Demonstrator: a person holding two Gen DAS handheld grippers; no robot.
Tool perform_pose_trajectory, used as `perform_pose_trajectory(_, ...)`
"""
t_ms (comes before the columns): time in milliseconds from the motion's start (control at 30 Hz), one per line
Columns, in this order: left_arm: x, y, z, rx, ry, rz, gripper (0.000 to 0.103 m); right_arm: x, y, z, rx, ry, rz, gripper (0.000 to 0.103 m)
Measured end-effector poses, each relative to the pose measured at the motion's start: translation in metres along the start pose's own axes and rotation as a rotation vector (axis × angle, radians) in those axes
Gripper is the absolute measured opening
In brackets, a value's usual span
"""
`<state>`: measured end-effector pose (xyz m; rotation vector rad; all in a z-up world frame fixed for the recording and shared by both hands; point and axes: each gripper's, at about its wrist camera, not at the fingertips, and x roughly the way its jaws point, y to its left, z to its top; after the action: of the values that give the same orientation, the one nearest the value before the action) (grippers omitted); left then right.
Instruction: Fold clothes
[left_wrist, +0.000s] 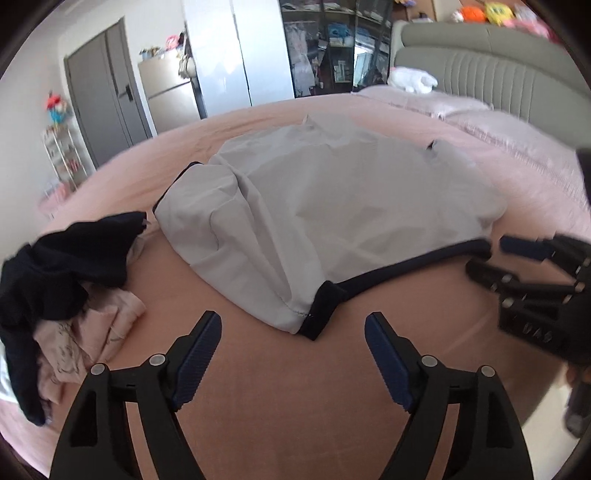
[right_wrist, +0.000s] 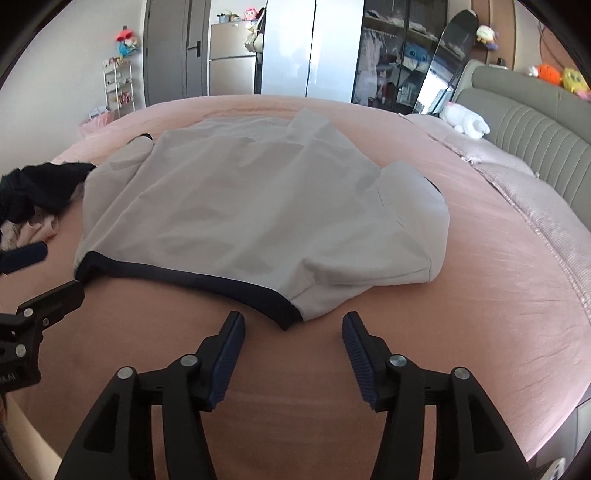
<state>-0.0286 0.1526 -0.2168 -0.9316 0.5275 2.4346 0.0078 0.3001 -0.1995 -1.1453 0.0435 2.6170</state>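
Note:
A light grey top (left_wrist: 332, 206) (right_wrist: 258, 206) with a dark navy hem lies spread on the pink bed, its sleeves folded in. My left gripper (left_wrist: 293, 328) is open, hovering just short of the hem's near left corner. My right gripper (right_wrist: 293, 325) is open too, close to the hem's near right corner. Nothing sits between either pair of fingers. The right gripper (left_wrist: 491, 254) shows at the right edge of the left wrist view, beside the hem's end. The left gripper (right_wrist: 40, 269) appears at the left edge of the right wrist view.
A heap of dark and pale pink clothes (left_wrist: 62, 291) (right_wrist: 33, 199) lies left of the top. Pink bedsheet (left_wrist: 280, 398) (right_wrist: 498, 295) surrounds it. A quilted cover, a white plush toy (right_wrist: 465, 120) and a grey headboard (right_wrist: 535, 122) are at the right. Wardrobes and a door stand behind.

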Motion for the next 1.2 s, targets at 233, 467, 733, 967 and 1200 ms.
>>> perform_pose_trajectory(233,0.010,-0.015,0.003,0.094,-0.067,0.140,0.080,0.005,0.004,0.006,-0.006,-0.054,-0.078,0.058)
perform_pose_trajectory(467,0.019,0.007,0.018,0.031,-0.042,0.159,0.080,-0.001,-0.011,0.010,0.052,-0.101,-0.153,0.058)
perform_pose_trajectory(733,0.030,0.028,0.035,-0.074,0.031,0.073,0.055,-0.002,-0.017,0.032,0.065,-0.124,-0.157,0.058)
perform_pose_trajectory(967,0.030,0.038,0.055,-0.150,0.073,-0.034,0.020,-0.010,-0.011,0.047,0.076,-0.152,-0.143,0.058)
perform_pose_trajectory(1200,0.023,0.042,0.080,-0.140,0.051,-0.083,0.015,-0.003,-0.007,0.046,0.106,-0.112,-0.178,0.061)
